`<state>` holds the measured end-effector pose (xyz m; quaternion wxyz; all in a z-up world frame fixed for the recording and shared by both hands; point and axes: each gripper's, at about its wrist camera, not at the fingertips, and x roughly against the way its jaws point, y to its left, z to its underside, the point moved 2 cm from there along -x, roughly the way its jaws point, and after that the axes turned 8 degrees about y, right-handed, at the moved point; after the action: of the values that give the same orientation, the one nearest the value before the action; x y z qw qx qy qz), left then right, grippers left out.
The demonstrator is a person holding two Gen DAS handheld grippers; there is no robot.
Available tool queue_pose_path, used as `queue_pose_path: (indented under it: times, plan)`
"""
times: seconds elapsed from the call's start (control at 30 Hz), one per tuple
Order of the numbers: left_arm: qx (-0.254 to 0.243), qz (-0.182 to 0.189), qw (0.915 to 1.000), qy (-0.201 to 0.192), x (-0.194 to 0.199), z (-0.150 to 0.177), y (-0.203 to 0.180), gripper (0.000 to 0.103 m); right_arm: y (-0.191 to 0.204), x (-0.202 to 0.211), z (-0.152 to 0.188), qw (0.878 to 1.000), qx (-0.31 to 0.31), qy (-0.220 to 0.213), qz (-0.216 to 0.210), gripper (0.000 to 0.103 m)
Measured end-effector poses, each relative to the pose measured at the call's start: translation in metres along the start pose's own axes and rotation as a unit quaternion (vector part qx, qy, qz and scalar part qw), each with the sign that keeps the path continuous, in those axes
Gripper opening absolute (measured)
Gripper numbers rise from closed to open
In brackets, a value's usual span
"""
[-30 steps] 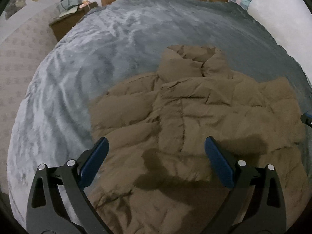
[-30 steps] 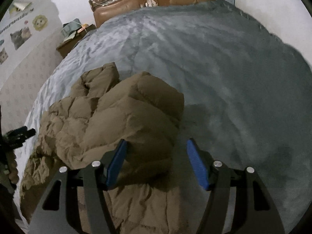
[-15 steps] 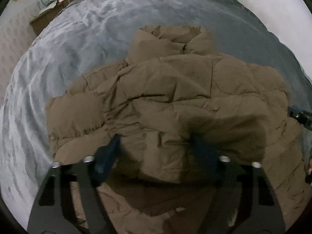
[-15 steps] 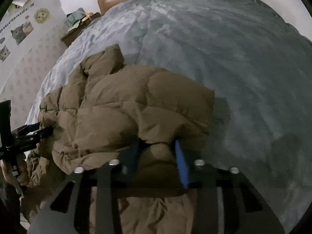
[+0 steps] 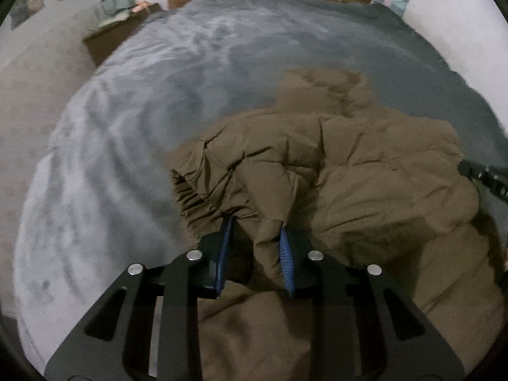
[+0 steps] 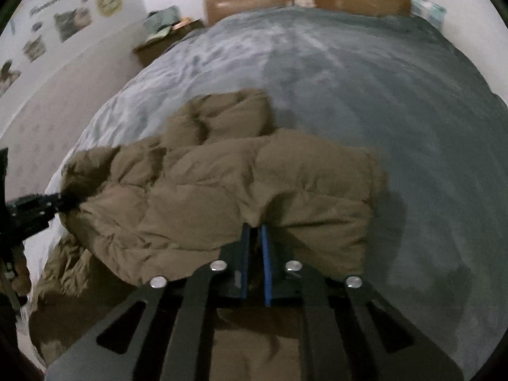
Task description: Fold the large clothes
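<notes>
The brown puffer jacket lies bunched near the foot of the grey bed. It looks light, soft and springy, its shell likely slippery. The left gripper is closing on a fold; the right gripper pinches the jacket's near edge, jaws pressed together.

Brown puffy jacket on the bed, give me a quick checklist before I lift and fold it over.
1. Right tongs shut on the jacket: ok, the pads pinch a fold of its near edge.
2. Left tongs gripping: not ok yet, they are closing with a fold of jacket between the pads.
3. Both grips on the same near edge: cannot tell.
4. Blanket beyond the jacket free for the fold: ok, bare grey surface.
5. Blanket caught in either grip: cannot tell, hidden under the fabric.
</notes>
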<state>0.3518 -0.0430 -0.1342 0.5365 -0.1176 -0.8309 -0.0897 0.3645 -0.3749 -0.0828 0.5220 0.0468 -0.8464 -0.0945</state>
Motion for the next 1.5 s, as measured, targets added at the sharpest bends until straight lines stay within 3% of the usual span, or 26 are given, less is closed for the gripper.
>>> queue_pose_path:
  times: [0.13, 0.27, 0.33, 0.4, 0.47, 0.5, 0.57, 0.6, 0.73, 0.77, 0.83, 0.9, 0.97, 1.03, 1.07, 1.17, 1.3, 1.5]
  plan:
    - [0.021, 0.021, 0.9993, 0.024, -0.013, 0.015, 0.027, 0.029, 0.025, -0.026, 0.004, 0.999, 0.034, 0.028, 0.028, 0.001]
    - [0.023, 0.018, 0.9992, 0.027, -0.026, 0.012, 0.026, 0.036, 0.032, -0.038, 0.014, 0.997, 0.049, 0.042, 0.05, 0.003]
    - [0.02, 0.002, 0.9996, 0.021, -0.023, 0.009, 0.023, 0.048, 0.028, -0.03, 0.017, 0.997, 0.045, 0.037, 0.047, 0.005]
    - [0.02, -0.014, 0.9997, 0.009, -0.016, 0.011, 0.02, 0.074, 0.021, -0.021, 0.018, 0.998, 0.039, 0.03, 0.045, 0.005]
    - [0.023, -0.022, 0.9995, -0.004, -0.008, 0.013, 0.025, 0.085, 0.008, -0.007, 0.019, 0.999, 0.023, 0.019, 0.04, 0.006]
    - [0.026, -0.026, 0.9993, -0.008, -0.002, 0.013, 0.031, 0.086, 0.002, -0.003, 0.02, 0.999, 0.016, 0.016, 0.038, 0.006]
    - [0.029, -0.029, 0.9991, -0.012, 0.005, 0.013, 0.035, 0.087, -0.012, 0.006, 0.024, 0.999, -0.001, 0.007, 0.044, 0.03]
    - [0.031, -0.031, 0.9989, -0.015, 0.01, 0.016, 0.036, 0.087, -0.018, 0.009, 0.025, 0.999, -0.006, 0.003, 0.049, 0.036]
    - [0.039, -0.015, 0.9987, -0.028, 0.025, 0.025, 0.041, 0.086, -0.042, 0.019, 0.036, 0.998, -0.039, -0.011, 0.057, 0.037]
    - [0.037, -0.012, 0.9989, -0.026, 0.025, 0.025, 0.037, 0.084, -0.044, 0.018, 0.038, 0.997, -0.041, -0.012, 0.06, 0.037]
    - [0.03, -0.016, 0.9992, -0.02, 0.021, 0.025, 0.032, 0.068, -0.046, 0.018, 0.039, 0.997, -0.044, -0.016, 0.063, 0.037]
    - [0.026, -0.019, 0.9995, 0.002, 0.007, 0.021, 0.023, 0.03, -0.045, 0.016, 0.039, 0.997, -0.047, -0.018, 0.065, 0.037]
    - [0.028, -0.01, 0.9993, 0.024, -0.008, 0.019, 0.017, 0.014, -0.042, 0.011, 0.039, 0.997, -0.047, -0.015, 0.065, 0.033]
    - [0.028, -0.022, 0.9987, 0.036, -0.023, 0.018, 0.013, 0.014, -0.038, 0.003, 0.037, 0.997, -0.044, -0.004, 0.067, 0.028]
    - [0.027, -0.027, 0.9982, 0.047, -0.031, 0.017, 0.012, 0.014, -0.038, -0.003, 0.037, 0.997, -0.043, 0.005, 0.07, 0.018]
    - [0.023, -0.031, 0.997, 0.067, -0.047, 0.015, 0.012, 0.013, -0.042, -0.023, 0.036, 0.995, -0.052, 0.032, 0.08, 0.013]
    - [0.012, -0.033, 0.9949, 0.094, -0.068, 0.013, 0.01, 0.012, -0.044, -0.044, 0.036, 0.993, -0.056, 0.058, 0.086, 0.011]
    - [0.002, -0.041, 0.994, 0.101, -0.083, 0.011, 0.004, 0.012, -0.045, -0.065, 0.034, 0.991, -0.054, 0.077, 0.095, 0.011]
